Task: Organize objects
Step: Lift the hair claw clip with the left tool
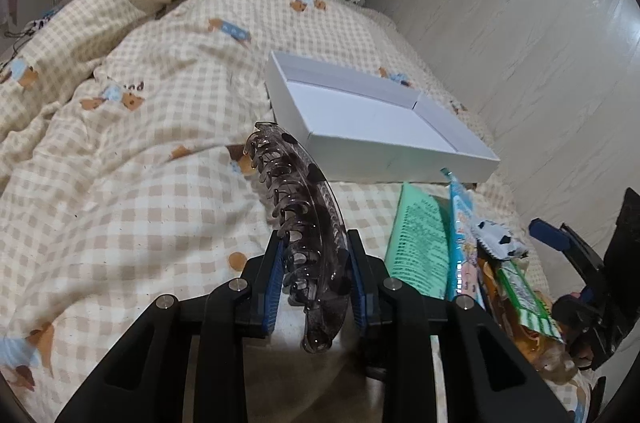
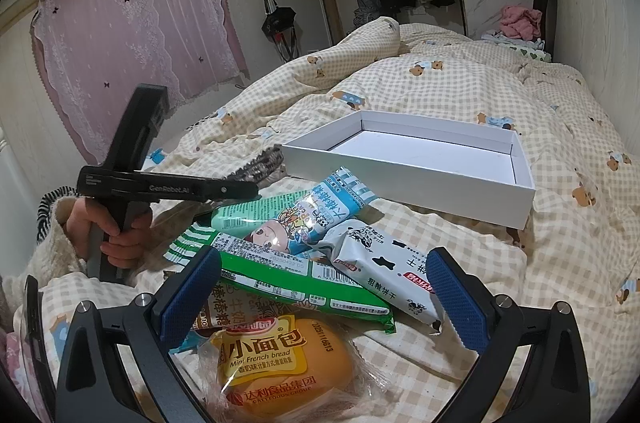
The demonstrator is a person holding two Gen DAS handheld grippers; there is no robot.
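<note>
Gripping a smoky hair claw (image 1: 308, 239), the left hand-held gripper (image 1: 316, 283) hovers near the empty white box (image 1: 360, 115). The right hand-held gripper (image 2: 320, 299) hangs wide over snack packets (image 2: 304, 263) on the bed (image 1: 120, 143); dropping the claw inside looks next.

Left tool (image 1: 316, 275): pads closed tight, gripping; the person's bare hand (image 2: 116, 235) wraps its handle. Right tool (image 2: 324, 299): fingers spread wide apart, nothing between them, angled downward.

Right gripper (image 2: 324, 297) hangs wide open over the snack pile: bread packet (image 2: 276, 363) under it, green packet (image 2: 296, 283) and cow-print biscuit packet (image 2: 384, 271) between the pads, white box (image 2: 404, 179) beyond.
</note>
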